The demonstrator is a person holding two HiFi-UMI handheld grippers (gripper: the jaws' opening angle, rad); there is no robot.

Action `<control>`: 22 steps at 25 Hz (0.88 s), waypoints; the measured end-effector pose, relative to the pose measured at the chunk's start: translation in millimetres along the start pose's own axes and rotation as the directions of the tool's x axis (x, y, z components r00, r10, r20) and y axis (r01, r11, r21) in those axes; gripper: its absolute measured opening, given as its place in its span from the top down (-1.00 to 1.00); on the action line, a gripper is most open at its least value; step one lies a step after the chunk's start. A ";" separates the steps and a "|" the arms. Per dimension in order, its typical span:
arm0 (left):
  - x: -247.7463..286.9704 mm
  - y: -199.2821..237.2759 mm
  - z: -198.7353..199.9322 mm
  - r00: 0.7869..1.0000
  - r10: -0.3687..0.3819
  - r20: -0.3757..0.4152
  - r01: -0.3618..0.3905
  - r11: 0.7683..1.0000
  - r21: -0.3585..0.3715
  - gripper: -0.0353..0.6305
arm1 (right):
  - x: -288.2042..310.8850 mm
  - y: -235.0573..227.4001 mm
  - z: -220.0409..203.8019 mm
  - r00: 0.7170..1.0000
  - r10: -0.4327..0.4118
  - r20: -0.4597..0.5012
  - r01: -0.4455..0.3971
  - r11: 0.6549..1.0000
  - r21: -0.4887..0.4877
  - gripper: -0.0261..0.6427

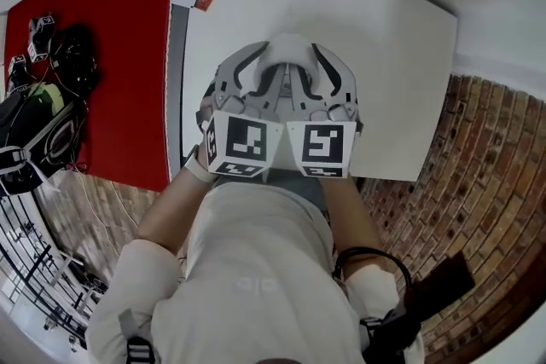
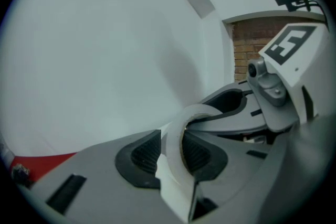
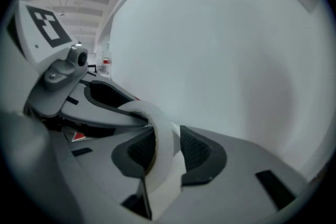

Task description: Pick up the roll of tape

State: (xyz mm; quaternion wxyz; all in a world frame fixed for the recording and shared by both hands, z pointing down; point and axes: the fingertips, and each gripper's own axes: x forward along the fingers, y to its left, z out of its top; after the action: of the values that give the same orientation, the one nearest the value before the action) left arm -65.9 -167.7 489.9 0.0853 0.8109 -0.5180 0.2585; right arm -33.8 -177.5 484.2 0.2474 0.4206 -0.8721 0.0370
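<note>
left gripper (image 2: 172,153) and right gripper (image 3: 163,153) both pinching the roll of tape (image 1: 286,54), raised over the white table (image 1: 392,47)
each one is squeezing the white ring's wall between its ribbed pads, left on one side, right on the opposite side, jaws standing only narrowly apart. a white strip (image 2: 176,191) is hanging off the ring below the pads. marker cubes (image 1: 246,142) are sitting side by side, nearly touching. red surface (image 1: 111,55) lying left of the table, brick floor (image 1: 486,183) right.
</note>
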 end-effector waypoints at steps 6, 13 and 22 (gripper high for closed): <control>-73.3 -3.0 52.7 0.988 0.033 0.150 -0.045 0.996 0.077 0.56 | -65.3 17.4 63.2 0.989 -0.098 0.109 0.106 0.992 -0.071 0.52; -151.1 -18.2 127.9 0.931 0.015 0.365 -0.082 0.982 0.169 0.56 | -149.3 20.3 137.4 0.941 -0.226 0.252 0.271 0.950 -0.158 0.52; -235.8 -43.7 202.0 0.842 -0.022 0.539 -0.119 0.967 0.226 0.56 | -240.8 26.5 204.9 0.865 -0.316 0.390 0.425 0.874 -0.235 0.52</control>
State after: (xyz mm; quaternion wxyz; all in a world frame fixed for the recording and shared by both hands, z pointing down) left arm -38.2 -42.5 203.8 -0.1729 0.8414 -0.5046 0.0867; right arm -9.7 -44.1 197.3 0.1594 0.5375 -0.7973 -0.2238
